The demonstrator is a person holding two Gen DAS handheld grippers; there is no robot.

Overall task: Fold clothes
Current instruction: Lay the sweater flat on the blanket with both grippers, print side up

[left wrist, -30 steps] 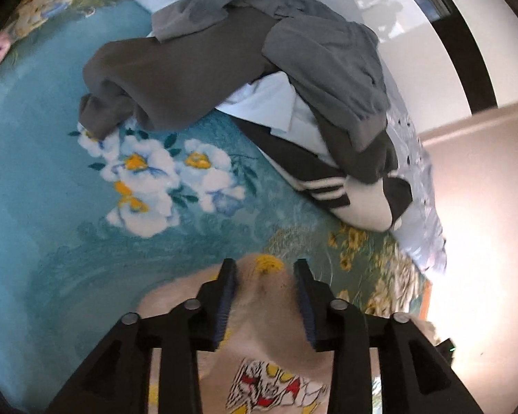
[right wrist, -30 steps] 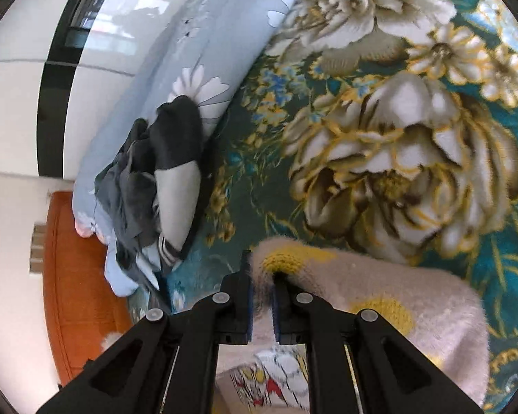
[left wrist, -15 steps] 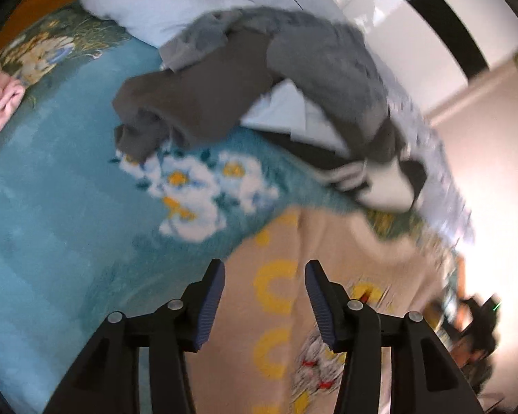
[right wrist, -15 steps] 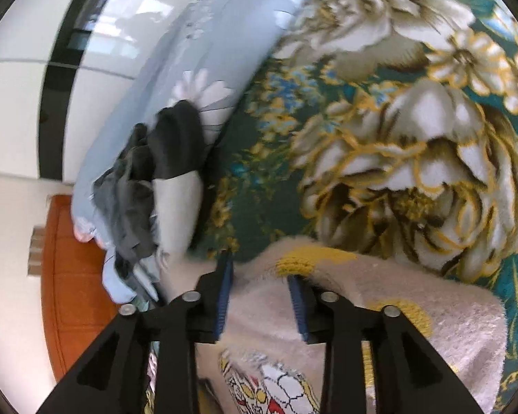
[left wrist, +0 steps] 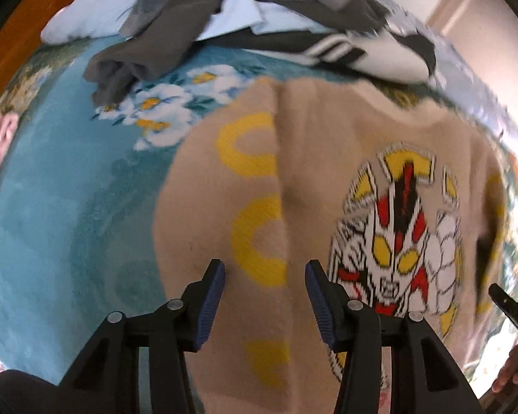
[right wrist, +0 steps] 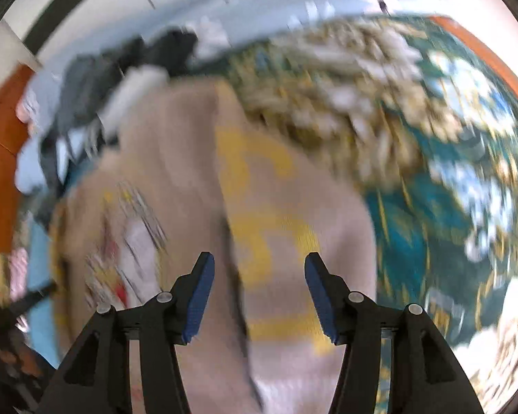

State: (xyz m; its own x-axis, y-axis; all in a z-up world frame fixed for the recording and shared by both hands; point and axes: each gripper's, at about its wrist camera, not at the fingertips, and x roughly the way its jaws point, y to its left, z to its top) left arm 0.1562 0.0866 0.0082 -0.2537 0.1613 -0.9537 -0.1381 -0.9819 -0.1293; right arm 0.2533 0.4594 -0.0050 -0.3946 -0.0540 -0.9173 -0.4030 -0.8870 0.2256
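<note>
Two grippers hang over one beige fuzzy sweater (left wrist: 314, 179) spread on the teal floral bedspread (left wrist: 51, 207): the left gripper (left wrist: 264, 277) and the right gripper (right wrist: 259, 269) both have their blue-padded jaws spread wide with nothing between them, neither visibly touching the knit. In the left wrist view the sweater fills the frame from centre toward 5 o'clock, its cartoon hero patch (left wrist: 397, 241) at about 3 o'clock of the jaws and yellow ring motifs (left wrist: 248, 148) running up toward 12 o'clock. A pile of grey and striped clothes (left wrist: 259, 17) lies beyond it at 12 o'clock. The sweater looks light, thick and limp; it should sag and bunch when lifted, and the plush pile probably gives the pads good purchase. A sensible hold is judged to be a pinch at an outer edge or corner, through every layer. A lengthwise crease runs between the rings and the patch. No brand, label or readable writing shows; the right wrist view is blurred.
</note>
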